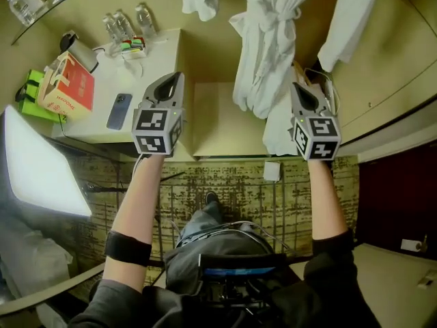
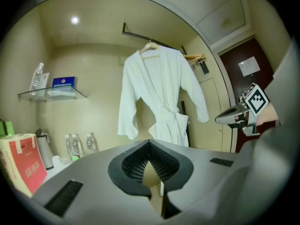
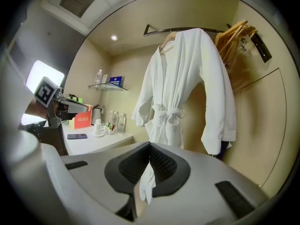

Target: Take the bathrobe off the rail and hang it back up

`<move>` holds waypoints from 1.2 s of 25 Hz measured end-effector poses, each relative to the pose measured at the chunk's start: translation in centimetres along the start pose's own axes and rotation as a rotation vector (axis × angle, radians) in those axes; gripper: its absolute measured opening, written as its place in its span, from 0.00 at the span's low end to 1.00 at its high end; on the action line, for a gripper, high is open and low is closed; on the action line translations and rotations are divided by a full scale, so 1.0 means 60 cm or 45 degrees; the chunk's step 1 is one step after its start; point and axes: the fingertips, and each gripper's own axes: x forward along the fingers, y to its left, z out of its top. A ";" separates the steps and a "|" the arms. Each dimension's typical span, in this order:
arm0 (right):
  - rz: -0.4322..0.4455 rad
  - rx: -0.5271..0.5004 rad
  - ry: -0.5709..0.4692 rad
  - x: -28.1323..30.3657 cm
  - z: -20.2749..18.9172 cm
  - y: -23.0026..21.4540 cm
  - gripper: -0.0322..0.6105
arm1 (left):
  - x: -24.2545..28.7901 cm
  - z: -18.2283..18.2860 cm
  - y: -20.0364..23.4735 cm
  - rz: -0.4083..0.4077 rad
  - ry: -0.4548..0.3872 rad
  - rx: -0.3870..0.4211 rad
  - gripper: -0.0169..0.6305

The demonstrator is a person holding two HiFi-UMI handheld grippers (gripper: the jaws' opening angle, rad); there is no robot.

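Observation:
A white bathrobe (image 2: 159, 93) hangs on a wooden hanger from the dark rail (image 2: 140, 32), its belt tied at the waist; it also fills the right gripper view (image 3: 183, 78) and the top of the head view (image 1: 273, 39). My left gripper (image 1: 172, 80) is held out level over the counter's right end, left of the robe, shut with nothing in it (image 2: 149, 142). My right gripper (image 1: 300, 74) is level near the robe's lower hem and shut (image 3: 150, 146). Cloth shows behind its jaw gap, not gripped. Neither gripper touches the robe.
A white counter (image 1: 160, 60) at the left carries water bottles (image 1: 126, 24), a phone (image 1: 119, 111), a red box (image 1: 68, 86) and a kettle (image 3: 97, 112). A glass shelf (image 2: 51, 93) is above. Spare wooden hangers (image 3: 236, 34) hang at the rail's right end. A dark door (image 2: 248, 74) stands right.

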 end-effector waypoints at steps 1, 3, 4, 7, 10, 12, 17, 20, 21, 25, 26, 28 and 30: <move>0.004 0.001 0.008 -0.016 -0.012 0.000 0.09 | -0.015 -0.006 -0.004 0.014 0.006 -0.016 0.03; 0.006 0.018 0.020 -0.046 -0.031 -0.004 0.09 | -0.045 -0.009 -0.015 0.036 0.010 -0.037 0.03; 0.005 0.030 0.019 -0.060 -0.037 -0.008 0.09 | -0.058 -0.005 -0.021 0.045 0.006 -0.039 0.03; 0.001 0.056 0.010 -0.101 -0.050 -0.023 0.09 | -0.089 0.007 -0.050 0.054 -0.007 -0.031 0.03; 0.002 0.086 -0.009 -0.139 -0.054 -0.029 0.09 | -0.119 0.017 -0.086 0.051 -0.016 -0.023 0.03; 0.003 0.107 -0.017 -0.163 -0.061 -0.031 0.09 | -0.139 0.020 -0.114 0.046 -0.016 -0.027 0.03; 0.026 0.149 0.000 -0.208 -0.080 -0.021 0.09 | -0.184 0.003 -0.147 0.066 0.000 -0.055 0.03; 0.032 0.164 -0.004 -0.219 -0.084 -0.026 0.09 | -0.197 0.001 -0.148 0.093 0.001 -0.085 0.03; 0.031 0.166 -0.004 -0.220 -0.086 -0.028 0.09 | -0.201 -0.003 -0.145 0.102 0.002 -0.093 0.03; 0.016 0.152 0.000 -0.226 -0.097 -0.027 0.09 | -0.212 -0.026 -0.133 0.125 0.017 -0.139 0.03; 0.012 0.149 0.003 -0.229 -0.102 -0.030 0.09 | -0.213 -0.031 -0.135 0.120 0.024 -0.147 0.03; 0.009 0.149 0.011 -0.233 -0.109 -0.035 0.09 | -0.212 -0.037 -0.142 0.110 0.032 -0.154 0.03; 0.009 0.159 0.016 -0.233 -0.109 -0.037 0.09 | -0.206 -0.038 -0.147 0.097 0.037 -0.164 0.03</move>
